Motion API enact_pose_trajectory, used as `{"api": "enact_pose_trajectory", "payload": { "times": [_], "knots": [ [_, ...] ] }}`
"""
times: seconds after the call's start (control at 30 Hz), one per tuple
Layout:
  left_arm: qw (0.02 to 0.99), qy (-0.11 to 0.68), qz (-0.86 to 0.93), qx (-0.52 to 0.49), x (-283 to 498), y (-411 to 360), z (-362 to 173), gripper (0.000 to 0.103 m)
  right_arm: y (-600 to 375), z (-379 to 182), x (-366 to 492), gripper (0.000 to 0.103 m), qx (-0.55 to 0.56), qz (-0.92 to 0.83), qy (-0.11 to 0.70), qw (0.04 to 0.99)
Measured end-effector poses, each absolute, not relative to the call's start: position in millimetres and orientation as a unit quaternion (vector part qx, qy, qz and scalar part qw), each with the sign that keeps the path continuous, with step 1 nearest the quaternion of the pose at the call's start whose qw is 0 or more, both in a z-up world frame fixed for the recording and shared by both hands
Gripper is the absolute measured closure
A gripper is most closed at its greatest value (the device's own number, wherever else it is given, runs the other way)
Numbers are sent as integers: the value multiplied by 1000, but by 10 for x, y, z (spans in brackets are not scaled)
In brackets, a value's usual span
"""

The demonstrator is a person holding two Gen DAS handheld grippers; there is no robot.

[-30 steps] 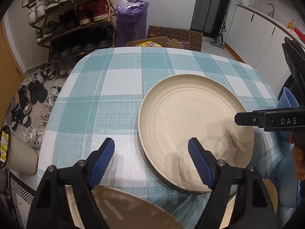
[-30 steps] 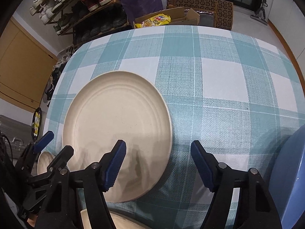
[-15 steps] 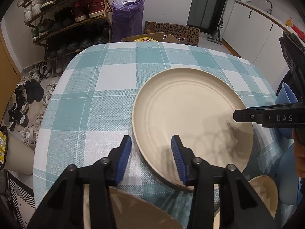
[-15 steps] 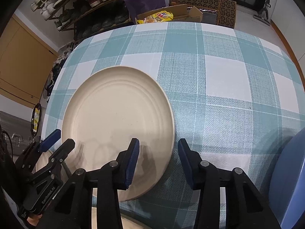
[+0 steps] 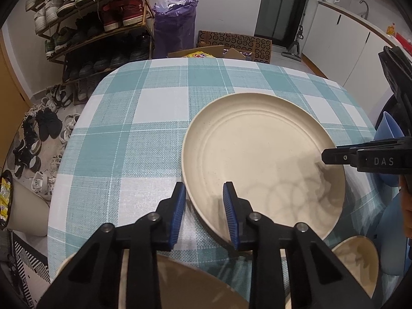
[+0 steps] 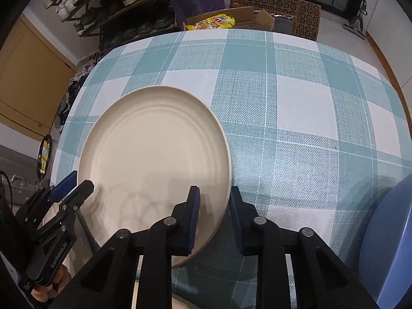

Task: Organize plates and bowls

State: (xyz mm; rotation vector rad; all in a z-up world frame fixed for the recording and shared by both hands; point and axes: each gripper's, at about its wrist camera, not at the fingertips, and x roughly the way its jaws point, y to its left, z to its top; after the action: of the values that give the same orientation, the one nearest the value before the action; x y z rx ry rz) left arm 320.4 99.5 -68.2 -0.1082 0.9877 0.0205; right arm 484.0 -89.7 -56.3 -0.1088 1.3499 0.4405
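Note:
A large cream plate (image 5: 262,154) (image 6: 154,149) lies flat on the teal-and-white checked tablecloth (image 5: 144,139). My left gripper (image 5: 204,213) straddles the plate's near left rim, one blue pad outside and one over the plate. Its jaws are closing, with a gap still showing on both sides of the thin rim. My right gripper (image 6: 213,213) straddles the near right rim the same way, jaws closing and not pressing. Each gripper shows at the edge of the other's view: the right gripper (image 5: 334,158) and the left gripper (image 6: 69,188).
Another cream dish (image 5: 185,285) lies under my left gripper at the table's near edge, with a small cream bowl (image 5: 355,260) to its right. A blue rounded piece (image 6: 386,244) sits at the table's right side. Beyond the table stand a shoe rack (image 5: 95,20), a purple bag (image 5: 175,23) and cardboard boxes (image 6: 257,18).
Both grippers' jaws have narrowed from wide apart to a small gap around the plate's rim. The plate lies where it was and neither hand has shifted.

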Motion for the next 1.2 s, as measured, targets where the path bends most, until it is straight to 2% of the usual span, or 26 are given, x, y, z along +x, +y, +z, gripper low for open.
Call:
{"api": "enact_pose_trajectory", "payload": {
  "times": [0.47,1.2],
  "knots": [
    [884,464,11,-48,3180,1017,-653,84,-907,-488,4807,85,-59,200,606,768],
    [901,430,14,-47,2959,967,-364,85,-990,-158,4596,91,-76,213,557,799]
  ]
}}
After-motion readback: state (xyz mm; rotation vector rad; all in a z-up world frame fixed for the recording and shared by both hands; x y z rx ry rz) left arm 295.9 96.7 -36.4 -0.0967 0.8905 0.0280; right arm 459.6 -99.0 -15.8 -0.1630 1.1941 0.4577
